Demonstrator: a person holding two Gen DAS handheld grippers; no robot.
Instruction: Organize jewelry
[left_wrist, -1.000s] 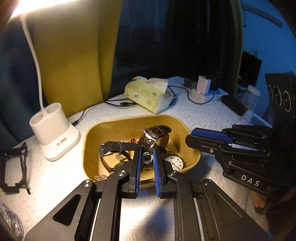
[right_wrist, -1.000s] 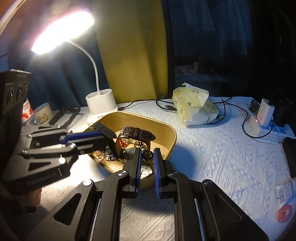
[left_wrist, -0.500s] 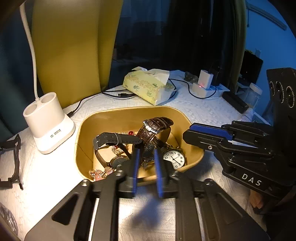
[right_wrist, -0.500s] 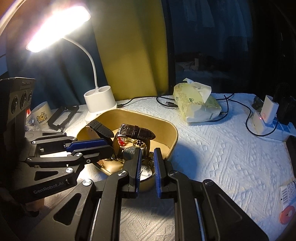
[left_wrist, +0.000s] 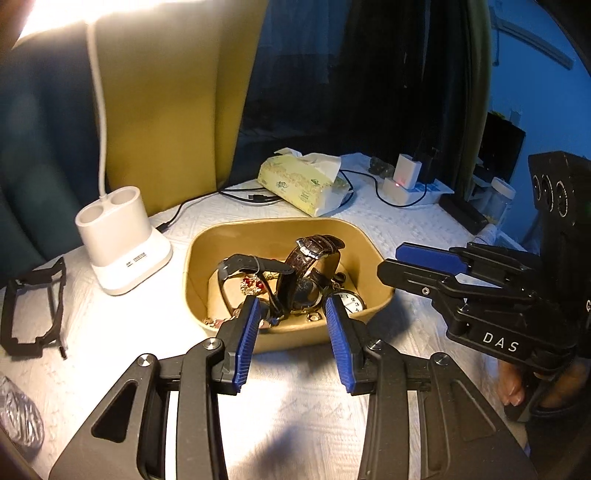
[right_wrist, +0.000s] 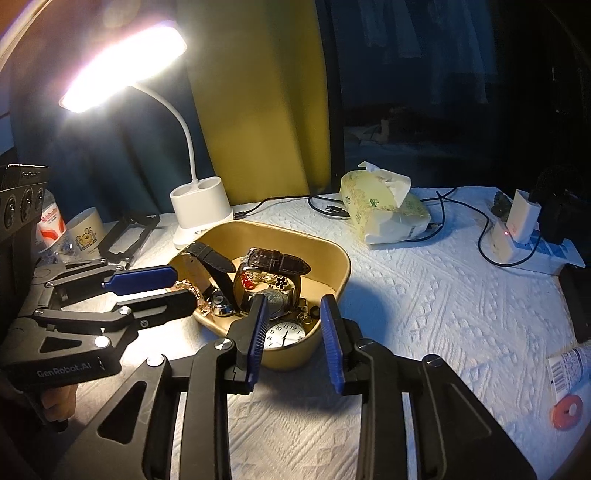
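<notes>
A tan tray (left_wrist: 280, 227) (right_wrist: 334, 254) on the white cloth holds a jumble of jewelry: a brown leather watch (left_wrist: 314, 251) (right_wrist: 277, 260), a black-strap watch (left_wrist: 251, 264) (right_wrist: 212, 258), a white-faced pocket watch (left_wrist: 349, 302) (right_wrist: 286, 334), red-stoned pieces (left_wrist: 253, 284) and chains. My left gripper (left_wrist: 291, 308) is open and empty just before the tray's near rim; it also shows in the right wrist view (right_wrist: 155, 284). My right gripper (right_wrist: 292, 306) is open and empty at the tray's near corner, and shows at the tray's right in the left wrist view (left_wrist: 424, 266).
A white desk lamp (left_wrist: 122, 243) (right_wrist: 201, 214) stands left of the tray. A tissue pack (left_wrist: 303, 184) (right_wrist: 384, 210), cables and a charger (left_wrist: 402, 182) (right_wrist: 513, 229) lie behind. A black frame (left_wrist: 33, 306) and a mug (right_wrist: 86, 232) sit at the left.
Both grippers have opened from nearly shut. Both have drawn back a little from the tray. The jewelry has not moved.
</notes>
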